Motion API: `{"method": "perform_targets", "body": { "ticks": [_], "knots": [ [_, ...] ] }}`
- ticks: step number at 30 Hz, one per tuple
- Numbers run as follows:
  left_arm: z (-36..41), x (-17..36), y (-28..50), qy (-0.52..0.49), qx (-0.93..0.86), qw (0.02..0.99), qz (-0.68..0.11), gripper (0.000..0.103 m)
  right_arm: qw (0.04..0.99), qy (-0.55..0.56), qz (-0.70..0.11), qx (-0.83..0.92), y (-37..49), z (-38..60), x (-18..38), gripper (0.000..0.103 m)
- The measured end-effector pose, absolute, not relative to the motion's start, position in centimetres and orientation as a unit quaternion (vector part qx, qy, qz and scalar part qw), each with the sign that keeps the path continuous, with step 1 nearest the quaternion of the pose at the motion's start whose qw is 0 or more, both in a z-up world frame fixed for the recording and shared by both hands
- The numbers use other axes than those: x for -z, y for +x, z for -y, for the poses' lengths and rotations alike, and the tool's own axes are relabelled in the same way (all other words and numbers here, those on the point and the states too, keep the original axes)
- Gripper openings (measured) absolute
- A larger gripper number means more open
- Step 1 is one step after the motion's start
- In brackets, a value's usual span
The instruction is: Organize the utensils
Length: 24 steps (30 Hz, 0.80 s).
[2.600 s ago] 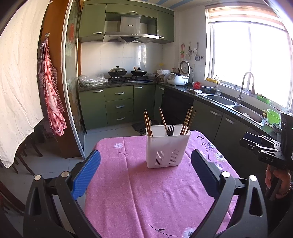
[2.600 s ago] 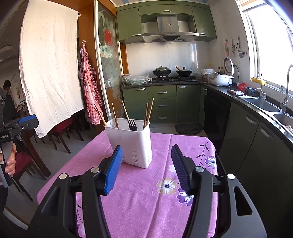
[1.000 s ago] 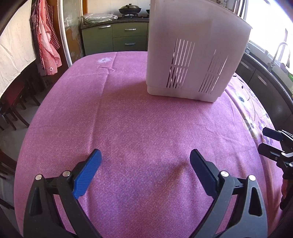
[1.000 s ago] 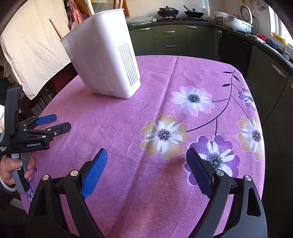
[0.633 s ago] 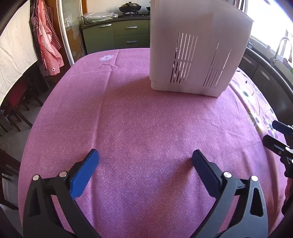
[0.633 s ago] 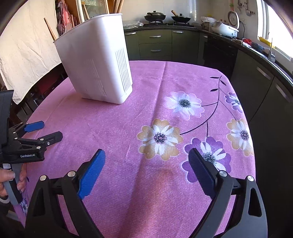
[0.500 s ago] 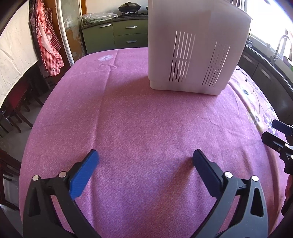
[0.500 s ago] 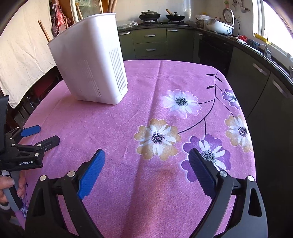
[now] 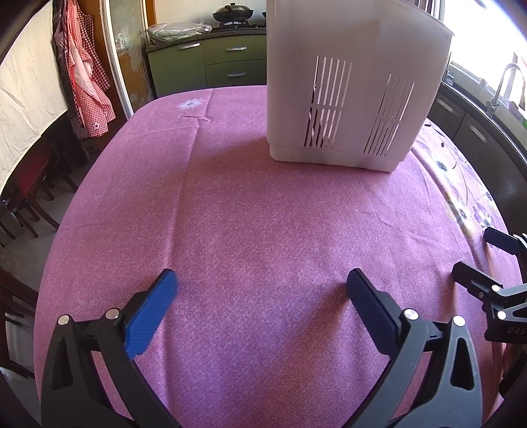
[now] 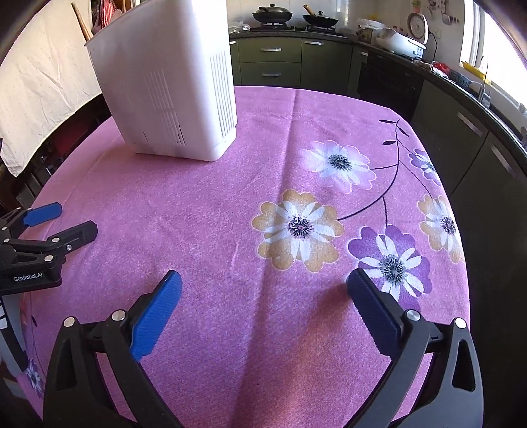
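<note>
A white slotted utensil holder [image 9: 349, 89] stands upright on the pink tablecloth [image 9: 263, 230]; it also shows in the right wrist view [image 10: 168, 89], with a wooden chopstick tip [image 10: 81, 20] above its rim. Its other contents are hidden. My left gripper [image 9: 262, 286] is open and empty, low over the cloth in front of the holder; it also shows at the left edge of the right wrist view [image 10: 66, 220]. My right gripper [image 10: 263, 286] is open and empty over the flowered part of the cloth; it also shows in the left wrist view [image 9: 477, 256].
Green kitchen cabinets [image 9: 227, 62] and a stove with pots [image 10: 293, 16] stand behind the table. A counter with a sink [image 9: 500, 95] runs along the right. A checked apron [image 9: 85, 72] and a white cloth [image 10: 42, 85] hang at the left, with chairs [image 9: 23, 194] below.
Both grippers have come down from a raised view of the holder to low over the tablecloth. In the last half second they have only shifted slightly. Both stay open.
</note>
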State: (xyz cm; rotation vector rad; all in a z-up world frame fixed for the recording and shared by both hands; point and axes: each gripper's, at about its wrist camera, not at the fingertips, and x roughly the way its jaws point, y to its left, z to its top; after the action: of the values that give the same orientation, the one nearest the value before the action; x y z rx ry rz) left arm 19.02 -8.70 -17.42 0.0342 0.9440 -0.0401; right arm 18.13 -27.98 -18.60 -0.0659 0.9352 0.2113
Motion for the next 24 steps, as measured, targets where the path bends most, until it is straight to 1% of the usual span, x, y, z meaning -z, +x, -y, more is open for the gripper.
{"method": "perform_targets", "body": {
  "ticks": [24],
  "knots": [
    [8.51, 17.31, 19.14, 0.016, 0.022, 0.891, -0.454, 0.098, 0.887, -0.032, -0.451, -0.099, 18.20, 27.79, 18.66, 0.100]
  ]
}}
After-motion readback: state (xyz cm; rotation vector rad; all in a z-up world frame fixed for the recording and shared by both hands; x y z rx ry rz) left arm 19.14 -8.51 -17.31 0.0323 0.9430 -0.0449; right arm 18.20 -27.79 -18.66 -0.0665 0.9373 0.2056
